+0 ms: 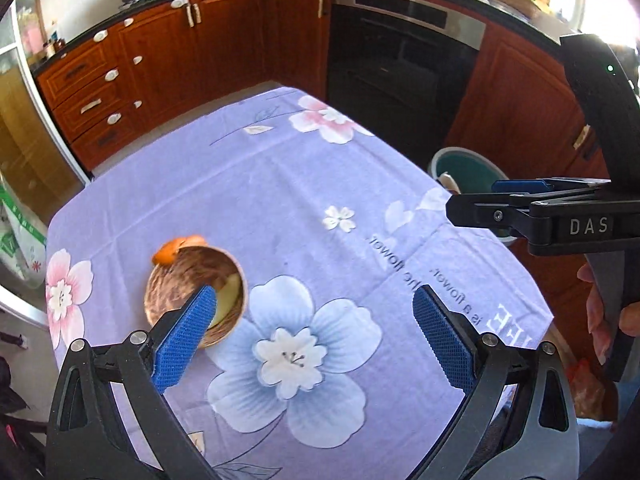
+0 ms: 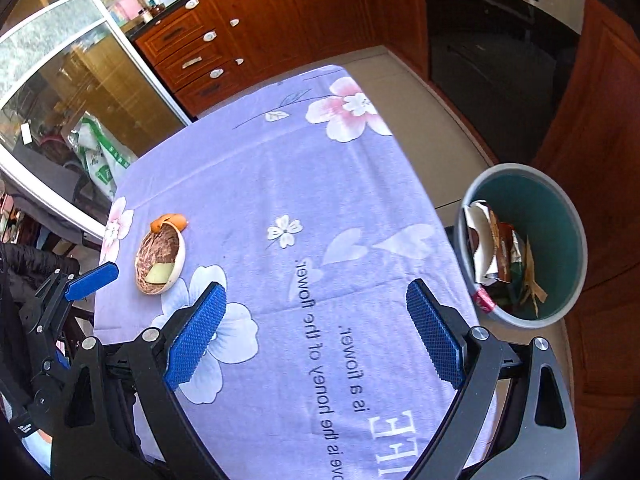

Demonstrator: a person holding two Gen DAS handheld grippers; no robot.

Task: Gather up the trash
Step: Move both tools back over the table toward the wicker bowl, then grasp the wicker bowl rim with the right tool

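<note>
Right wrist: both tools gape empty; floral tablecloth [image 2: 304, 184]; wooden cabinets [image 2: 256, 28] behind.

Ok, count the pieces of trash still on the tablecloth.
2: a coconut shell half near the table's left edge and an orange peel touching its far rim. The yellowish scrap inside the shell is extra.

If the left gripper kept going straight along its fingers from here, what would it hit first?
Most likely the bare tablecloth. The left gripper, jaws open, points down over the printed blue flower, and nothing lies between its fingers. The bowl of scraps sits off by the left finger, probably outside that line, though depth is unclear.
</note>
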